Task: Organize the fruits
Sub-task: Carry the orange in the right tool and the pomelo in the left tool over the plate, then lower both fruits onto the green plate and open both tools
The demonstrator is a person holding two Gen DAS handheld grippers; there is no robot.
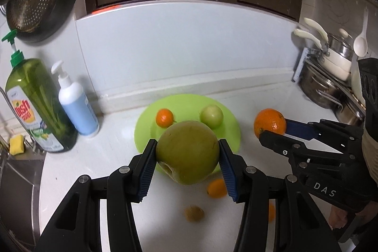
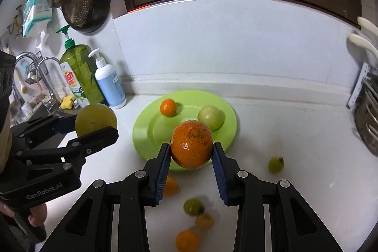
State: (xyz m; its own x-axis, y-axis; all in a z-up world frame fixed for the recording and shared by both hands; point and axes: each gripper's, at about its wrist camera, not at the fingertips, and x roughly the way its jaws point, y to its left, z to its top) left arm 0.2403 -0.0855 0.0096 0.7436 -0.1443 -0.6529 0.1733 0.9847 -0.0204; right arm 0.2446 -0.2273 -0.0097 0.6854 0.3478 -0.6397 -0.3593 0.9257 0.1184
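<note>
My left gripper (image 1: 187, 156) is shut on a large yellow-green pear (image 1: 187, 152) and holds it above the near edge of the green plate (image 1: 146, 124). My right gripper (image 2: 191, 152) is shut on a big orange (image 2: 191, 148) above the plate's (image 2: 146, 134) near rim. On the plate lie a small tangerine (image 1: 164, 117) and a green apple (image 1: 212, 116); both also show in the right wrist view, the tangerine (image 2: 168, 107) and the apple (image 2: 210, 117). The right gripper with its orange (image 1: 269, 122) appears at the right of the left wrist view.
Loose small fruits lie on the white counter near me: an orange one (image 1: 216, 188), a brownish one (image 1: 194, 213), a green one (image 2: 276, 164), others (image 2: 193, 206). Green dish soap (image 1: 35, 105) and a white pump bottle (image 1: 76, 108) stand left. Pots (image 1: 330, 77) sit right. Sink at far left.
</note>
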